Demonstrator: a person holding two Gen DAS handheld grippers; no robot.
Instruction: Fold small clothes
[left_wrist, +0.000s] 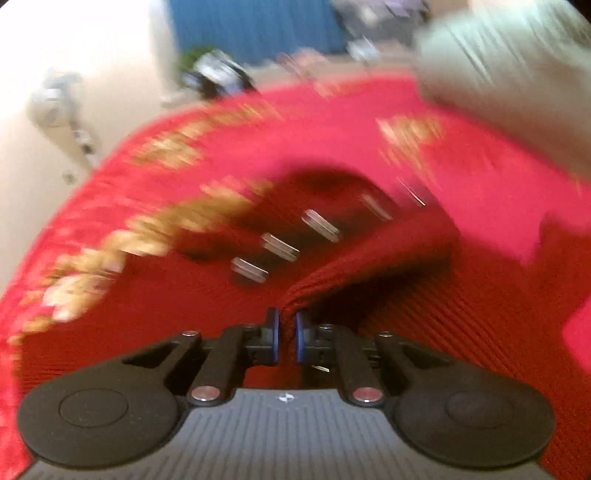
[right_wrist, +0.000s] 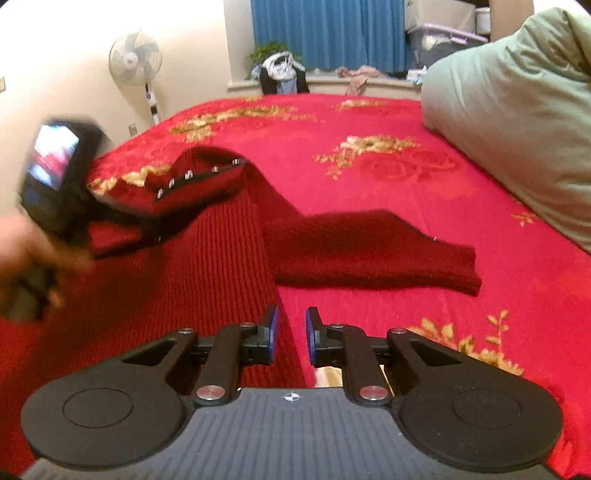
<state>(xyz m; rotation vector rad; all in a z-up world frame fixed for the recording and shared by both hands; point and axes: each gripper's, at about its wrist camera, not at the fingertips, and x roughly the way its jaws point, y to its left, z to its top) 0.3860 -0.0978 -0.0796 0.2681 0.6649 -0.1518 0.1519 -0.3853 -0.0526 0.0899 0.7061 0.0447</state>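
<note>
Left wrist view: blurred; left hand-held gripper (left_wrist: 285, 326) with blue pads nearly together, pinching a bunched ridge of the dark red ribbed knit cardigan (left_wrist: 369, 258).
Cardigan detail: row of small metal buttons (left_wrist: 280, 246) along its edge, just ahead of the pinch.
Right wrist view: right hand-held gripper (right_wrist: 291, 326) with a narrow gap between its blue pads; the cardigan's side edge (right_wrist: 207, 266) runs into that gap, but whether the pads press on it cannot be told.
Garment position: spread on the bright red bedspread with gold flower pattern (right_wrist: 388, 173); one sleeve (right_wrist: 373, 251) lies flat out to the right, the buttoned collar corner raised at left.
Left device, seen from right: blurred, with a person's hand (right_wrist: 26, 258) on its handle.
Bed surroundings: pale green quilt (right_wrist: 517, 122) at right.
</note>
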